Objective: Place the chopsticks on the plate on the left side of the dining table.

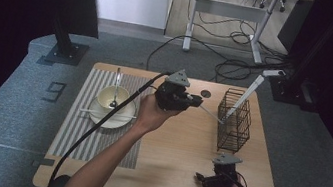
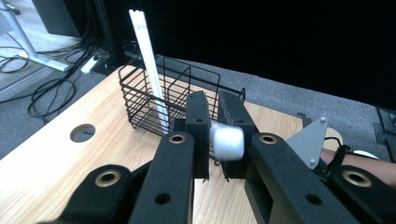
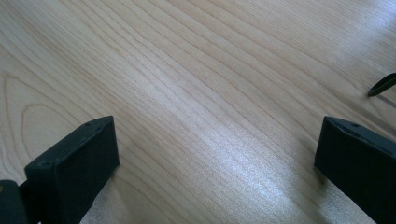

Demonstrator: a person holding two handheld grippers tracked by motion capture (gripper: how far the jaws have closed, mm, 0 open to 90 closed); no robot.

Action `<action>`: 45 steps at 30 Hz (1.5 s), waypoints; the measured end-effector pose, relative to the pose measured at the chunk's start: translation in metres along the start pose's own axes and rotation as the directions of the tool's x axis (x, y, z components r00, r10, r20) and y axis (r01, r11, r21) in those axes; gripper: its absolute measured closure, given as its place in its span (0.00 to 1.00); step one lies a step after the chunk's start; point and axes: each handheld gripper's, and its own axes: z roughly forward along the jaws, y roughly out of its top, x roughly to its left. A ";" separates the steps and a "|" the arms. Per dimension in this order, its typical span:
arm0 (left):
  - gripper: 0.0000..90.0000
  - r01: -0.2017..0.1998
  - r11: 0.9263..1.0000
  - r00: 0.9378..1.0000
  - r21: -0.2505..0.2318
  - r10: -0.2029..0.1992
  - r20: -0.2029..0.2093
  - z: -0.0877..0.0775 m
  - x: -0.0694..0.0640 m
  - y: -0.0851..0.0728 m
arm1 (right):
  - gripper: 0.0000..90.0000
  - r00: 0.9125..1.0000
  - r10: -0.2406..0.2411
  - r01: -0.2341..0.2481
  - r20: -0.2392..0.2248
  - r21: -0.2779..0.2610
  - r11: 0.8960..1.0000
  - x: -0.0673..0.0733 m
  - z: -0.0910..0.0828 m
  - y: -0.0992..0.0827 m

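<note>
Centre of the high view: the left gripper (image 1: 199,102) is clamped on a white chopstick (image 1: 211,114), whose far end reaches the black wire basket (image 1: 233,129) at centre right. In the left gripper view the jaws pinch the chopstick's blunt end (image 2: 226,141) — the basket (image 2: 154,100) lies just beyond, upper left of centre, with two more white sticks (image 2: 149,56) standing in it. Lower right of the high view: the right gripper (image 1: 202,178) rests low over the wooden table (image 1: 169,160), jaws spread wide with nothing between them — bare wood (image 3: 210,116) shows in the gap. Left of centre, a bowl (image 1: 112,96) with a spoon (image 1: 115,90) sits on a plate (image 1: 100,116).
</note>
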 end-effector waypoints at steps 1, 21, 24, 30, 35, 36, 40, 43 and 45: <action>0.93 -0.001 1.000 1.000 0.002 0.001 -0.002 -0.002 0.000 0.000 | 0.00 1.000 0.000 0.000 0.000 0.000 1.000 0.000 0.000 0.000; 0.93 0.020 1.000 1.000 0.017 -0.019 -0.011 -0.037 0.006 -0.030 | 0.00 1.000 0.001 -0.001 -0.001 -0.002 1.000 0.000 0.000 0.000; 0.93 0.022 1.000 1.000 0.022 -0.021 -0.007 -0.040 0.006 -0.037 | 0.00 1.000 0.000 0.000 -0.003 -0.001 1.000 0.000 0.000 0.000; 0.93 0.035 0.999 0.999 0.031 -0.036 0.012 -0.043 0.004 -0.052 | 0.00 1.000 -0.011 0.011 -0.015 0.008 1.000 -0.001 0.000 0.002; 0.93 0.049 0.998 0.998 0.038 -0.050 0.023 -0.044 0.003 -0.064 | 0.01 0.999 -0.015 0.015 -0.035 0.008 1.000 0.000 0.001 0.004; 0.93 0.052 0.998 0.998 0.039 -0.053 0.025 -0.044 0.003 -0.066 | 0.02 0.999 -0.017 0.017 -0.040 0.007 1.000 0.001 0.001 0.005; 0.93 0.057 0.998 0.998 0.037 -0.058 0.036 -0.045 0.001 -0.072 | 0.03 0.998 -0.030 0.030 -0.050 0.001 1.000 0.003 0.002 0.010; 0.93 0.060 0.997 0.997 0.039 -0.062 0.047 -0.044 0.000 -0.077 | 0.03 0.998 -0.030 0.029 -0.062 -0.017 0.999 0.004 0.001 0.015; 0.93 0.061 0.997 0.997 0.043 -0.063 0.054 -0.043 -0.002 -0.081 | 0.03 0.997 -0.035 0.033 -0.071 -0.028 0.999 0.004 0.000 0.017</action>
